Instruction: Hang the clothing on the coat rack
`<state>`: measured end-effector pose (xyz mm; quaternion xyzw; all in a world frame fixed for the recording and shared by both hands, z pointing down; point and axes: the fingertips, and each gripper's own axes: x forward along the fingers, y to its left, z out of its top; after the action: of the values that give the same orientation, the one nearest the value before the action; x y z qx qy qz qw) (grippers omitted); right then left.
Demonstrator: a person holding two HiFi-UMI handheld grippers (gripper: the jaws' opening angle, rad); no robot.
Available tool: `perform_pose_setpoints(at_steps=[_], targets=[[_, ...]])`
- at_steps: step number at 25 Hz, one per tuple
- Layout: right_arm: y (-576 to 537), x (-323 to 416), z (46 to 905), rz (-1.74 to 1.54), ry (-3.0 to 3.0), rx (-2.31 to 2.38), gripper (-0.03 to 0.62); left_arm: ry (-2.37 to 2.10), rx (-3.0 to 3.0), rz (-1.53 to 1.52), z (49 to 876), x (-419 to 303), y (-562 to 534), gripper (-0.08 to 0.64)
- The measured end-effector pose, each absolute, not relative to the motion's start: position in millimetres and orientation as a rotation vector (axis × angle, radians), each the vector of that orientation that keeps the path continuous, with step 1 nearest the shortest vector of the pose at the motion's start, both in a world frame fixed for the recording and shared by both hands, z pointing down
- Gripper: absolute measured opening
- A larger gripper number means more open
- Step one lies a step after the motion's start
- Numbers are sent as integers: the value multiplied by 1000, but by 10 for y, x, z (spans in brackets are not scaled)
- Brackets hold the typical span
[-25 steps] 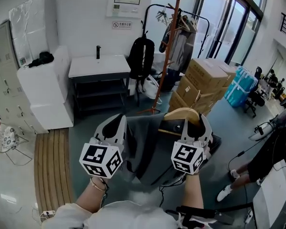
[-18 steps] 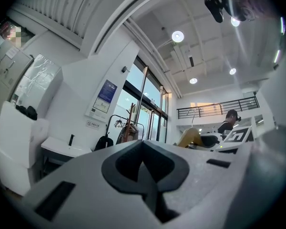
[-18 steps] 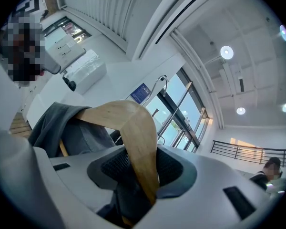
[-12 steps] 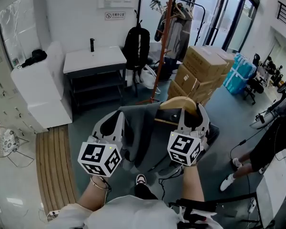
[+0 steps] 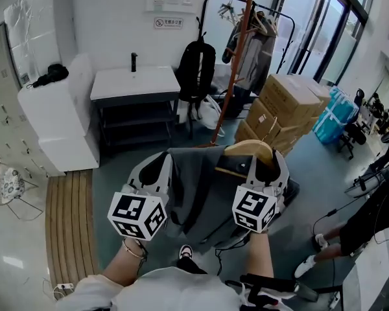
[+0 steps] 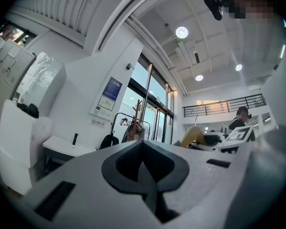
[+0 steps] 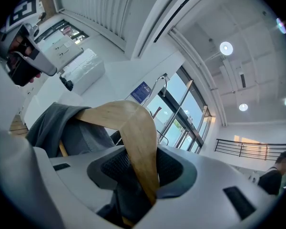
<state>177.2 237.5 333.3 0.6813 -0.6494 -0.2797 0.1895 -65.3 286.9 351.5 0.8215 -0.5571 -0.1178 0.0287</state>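
- We hold the right gripper [image 5: 264, 167] with its jaws clamped on one arm of a wooden hanger [image 5: 249, 153]. In the right gripper view the pale wood runs straight down between the two pads.
- A grey garment [image 5: 198, 190] hangs on that hanger. It is draped over the far shoulder and falls in folds between our two grippers, held up off the floor.
- Some of the grey cloth sits in the right jaws together with the wood.
- The left gripper [image 5: 155, 170] has its jaws closed together, and its own view shows nothing between them.
- In the head view the left gripper sits just beside the garment's left edge. We cannot tell whether it touches the cloth.
- Both grippers are held side by side at about the same height, pointing ahead into the room.
- The coat rack [image 5: 236, 57], a reddish-brown pole with pegs near the top, stands ahead of us and well apart from the hanger.
- Just behind the coat rack is a black clothes rail [image 5: 211, 8] with clothes and bare hangers on it.
- A black backpack [image 5: 194, 70] hangs to the left of the pole, beside a white tabletop [image 5: 135, 83] on a dark frame.
- Stacked cardboard boxes [image 5: 285, 105] stand to the right of the pole.
- A white cabinet [image 5: 58, 118] stands at the left, and a slatted wooden mat [image 5: 71, 219] lies on the floor in front of it.
- Another person [image 5: 369, 219] stands at the right edge of the head view.
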Motion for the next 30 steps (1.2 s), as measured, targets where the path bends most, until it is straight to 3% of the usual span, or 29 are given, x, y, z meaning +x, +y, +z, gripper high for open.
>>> perform_pose_setpoints(at_steps=[30], targets=[[21,2203,3348,-786,-1889,1870,178,-1828,2469,-354,3491,-288,701,8]])
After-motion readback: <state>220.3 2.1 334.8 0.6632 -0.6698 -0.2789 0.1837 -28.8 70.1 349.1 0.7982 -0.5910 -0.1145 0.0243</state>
